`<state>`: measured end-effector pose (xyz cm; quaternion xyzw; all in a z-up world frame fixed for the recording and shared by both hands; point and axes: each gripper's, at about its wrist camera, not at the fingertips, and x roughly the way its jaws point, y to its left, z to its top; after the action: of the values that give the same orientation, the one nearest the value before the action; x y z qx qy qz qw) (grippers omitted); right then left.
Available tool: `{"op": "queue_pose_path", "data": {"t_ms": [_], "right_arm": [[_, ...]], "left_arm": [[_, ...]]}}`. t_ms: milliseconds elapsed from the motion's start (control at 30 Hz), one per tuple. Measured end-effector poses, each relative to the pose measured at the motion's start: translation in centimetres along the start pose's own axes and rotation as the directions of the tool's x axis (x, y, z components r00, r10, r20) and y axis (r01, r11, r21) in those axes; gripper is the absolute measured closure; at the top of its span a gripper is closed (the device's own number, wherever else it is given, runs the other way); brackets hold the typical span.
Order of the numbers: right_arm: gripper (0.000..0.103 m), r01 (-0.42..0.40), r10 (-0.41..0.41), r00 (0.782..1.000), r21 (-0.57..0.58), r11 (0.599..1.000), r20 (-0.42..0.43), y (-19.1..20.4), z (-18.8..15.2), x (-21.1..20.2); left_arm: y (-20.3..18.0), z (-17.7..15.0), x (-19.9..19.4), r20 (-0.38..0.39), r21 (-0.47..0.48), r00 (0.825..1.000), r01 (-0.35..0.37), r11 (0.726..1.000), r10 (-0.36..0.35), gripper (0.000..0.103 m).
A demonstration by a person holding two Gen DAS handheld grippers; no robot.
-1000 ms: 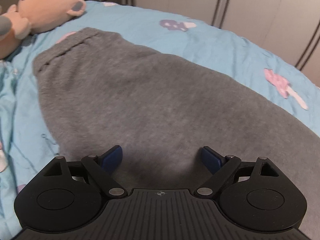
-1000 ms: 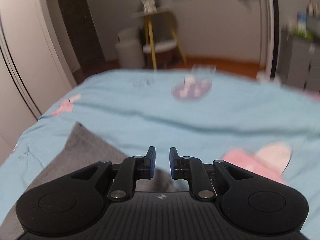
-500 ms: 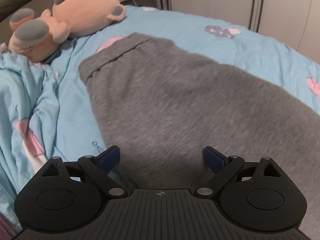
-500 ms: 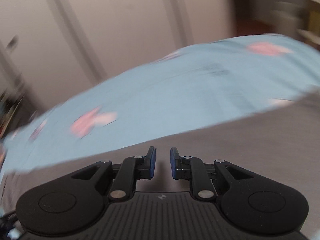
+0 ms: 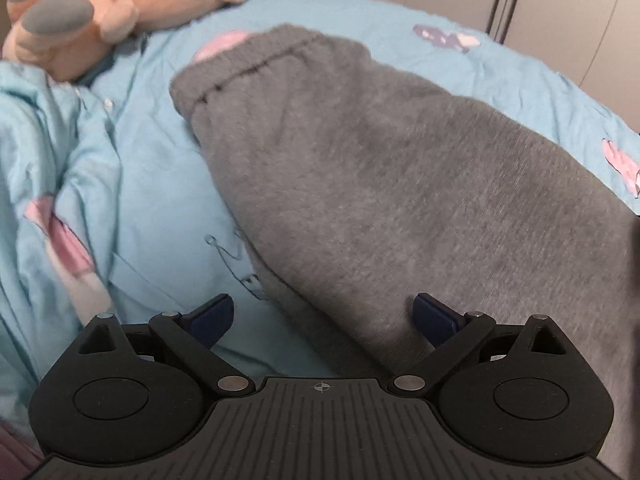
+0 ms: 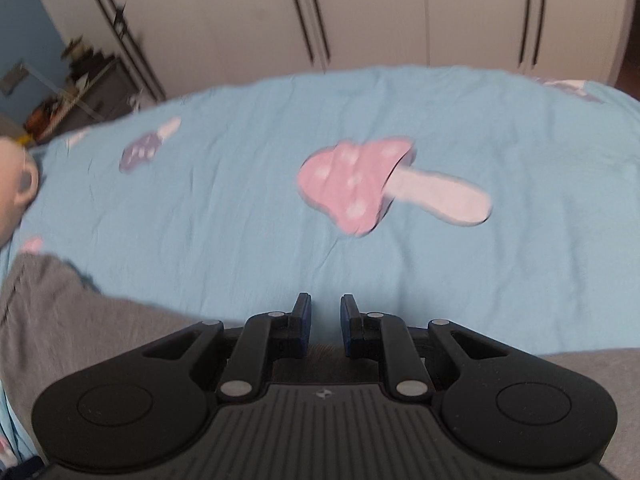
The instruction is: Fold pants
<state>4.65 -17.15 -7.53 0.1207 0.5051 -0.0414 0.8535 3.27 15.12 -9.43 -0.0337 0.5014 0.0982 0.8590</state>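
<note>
1. Since the earlier frames the left gripper (image 5: pixel 322 312) has slid sideways to the near edge of the grey pants (image 5: pixel 400 184), and its jaws have just been opening; they now stand wide apart with the hem edge lying between them but not pinched.
2. Over the same span the right gripper (image 6: pixel 324 322) has swung round from facing the room to facing down over the bed (image 6: pixel 240 208); its jaws sit close together with a narrow gap and nothing between them.
3. From the left gripper, the pants stretch away ahead, the elastic waistband (image 5: pixel 256 64) at the far end near a plush toy (image 5: pixel 100 12). From the right gripper, grey cloth lies just under and to the left of the fingers, with the mushroom print (image 6: pixel 360 184) ahead.
4. Motion blur softens the right view, so that gripper probably hangs just above the cloth rather than touching it.
5. My reading is that the step in hand is taking hold for the next fold. To do it well, lower the left jaws so one pad goes under every layer at the edge, open the right jaws before descending, and grip at matching points so the fold lifts evenly.
</note>
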Motion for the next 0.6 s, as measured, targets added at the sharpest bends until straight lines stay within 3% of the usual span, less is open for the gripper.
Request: {"op": "queue_pose_path", "data": {"t_ms": [133,267,467,600], "right_arm": [[0.088,0.013,-0.015,1.000,-0.068,0.998,-0.026,1.1,-0.8,-0.4],[0.088,-0.024,0.017,0.996,-0.087,0.996,-0.087,1.0,-1.0,-1.1],[0.088,-0.149,0.143,0.976,-0.025,0.988,-0.162,0.3,-0.5,-1.8],[0.087,-0.284,0.283,0.939,0.024,0.958,-0.195,0.4,0.0,-2.0]], "left_arm": [[0.1,0.1,0.6,-0.030,0.000,0.999,0.040,0.999,-0.040,0.003],[0.4,0.0,0.8,-0.038,-0.022,0.997,0.074,0.997,-0.074,0.003],[1.2,0.0,1.6,-0.077,-0.080,0.990,0.114,0.990,-0.121,0.003],[1.4,0.0,1.9,-0.089,-0.095,0.987,0.128,0.987,-0.136,0.003]]}}
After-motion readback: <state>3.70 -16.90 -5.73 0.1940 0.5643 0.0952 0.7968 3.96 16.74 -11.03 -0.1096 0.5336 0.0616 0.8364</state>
